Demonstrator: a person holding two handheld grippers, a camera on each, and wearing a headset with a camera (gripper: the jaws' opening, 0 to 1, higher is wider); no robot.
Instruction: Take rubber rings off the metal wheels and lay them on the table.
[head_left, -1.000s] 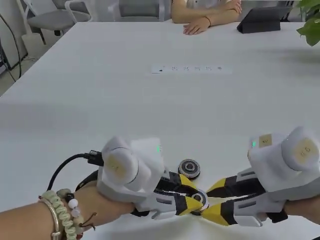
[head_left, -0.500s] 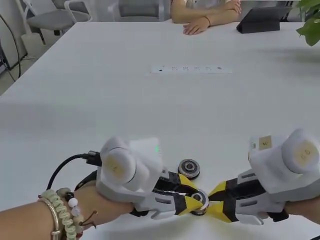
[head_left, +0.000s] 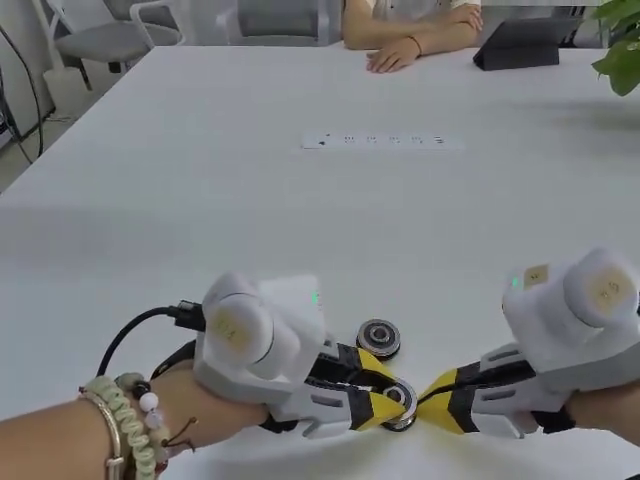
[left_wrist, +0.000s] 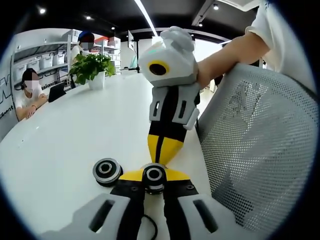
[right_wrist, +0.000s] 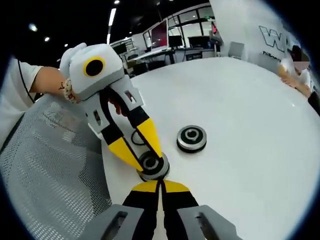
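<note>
You're in an open office: a long white desk (head_left: 300, 210) with a power strip (head_left: 380, 139) at 12 o'clock, swivel chairs (head_left: 110, 35) at 11, a potted plant (head_left: 622, 40) at 1, a mesh chair (left_wrist: 255, 140) beside you, shelves (left_wrist: 45, 62) and ceiling lights (left_wrist: 145, 15) beyond.

The held wheel (head_left: 403, 397) is half hidden by the tips of the left tongs (head_left: 388, 396) and right tongs (head_left: 424, 400); whether the right tongs pinch its rubber ring is unclear. Far beyond that wheel, marks (head_left: 380, 138) on the table (head_left: 250, 200) are unreadably small.
</note>
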